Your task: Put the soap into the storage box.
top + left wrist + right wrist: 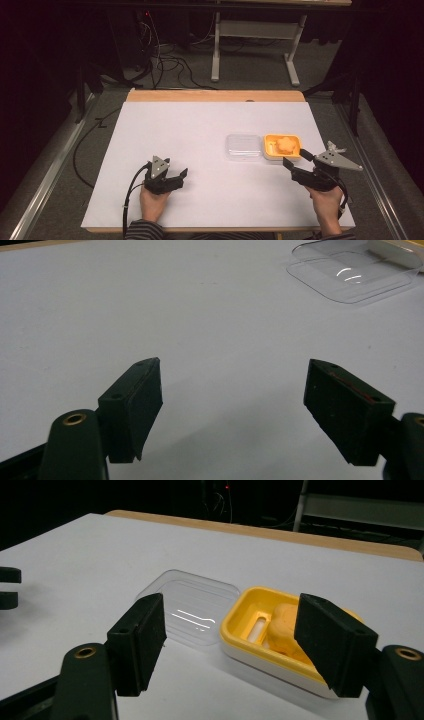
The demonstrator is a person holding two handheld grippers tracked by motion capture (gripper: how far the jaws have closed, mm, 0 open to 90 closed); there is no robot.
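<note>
The yellow soap dish (282, 146) sits near the right edge of the desk (200, 135), roughly midway between its near and far edges, with an orange flower-shaped soap (286, 144) lying inside it. Its clear lid (243, 146) lies flat on the desk just to the left, touching or nearly touching the dish's side; I cannot tell which.

My right tongs (299, 157) hover at the dish's near right corner, jaws partly open and holding nothing. In the right gripper view the dish (280, 640) lies just ahead between the two pads, closer to the right one, which covers part of the soap (282, 627) and the dish's rim. Whether that pad touches the rim I cannot make out. The lid (192, 611) shows beyond the left pad.

My left tongs (181, 176) rest toward the near left of the desk, well apart from the dish, jaws wide open and empty over bare surface. In the left gripper view the lid (350, 277) appears far off at the upper right, cut off by the frame's edge.
</note>
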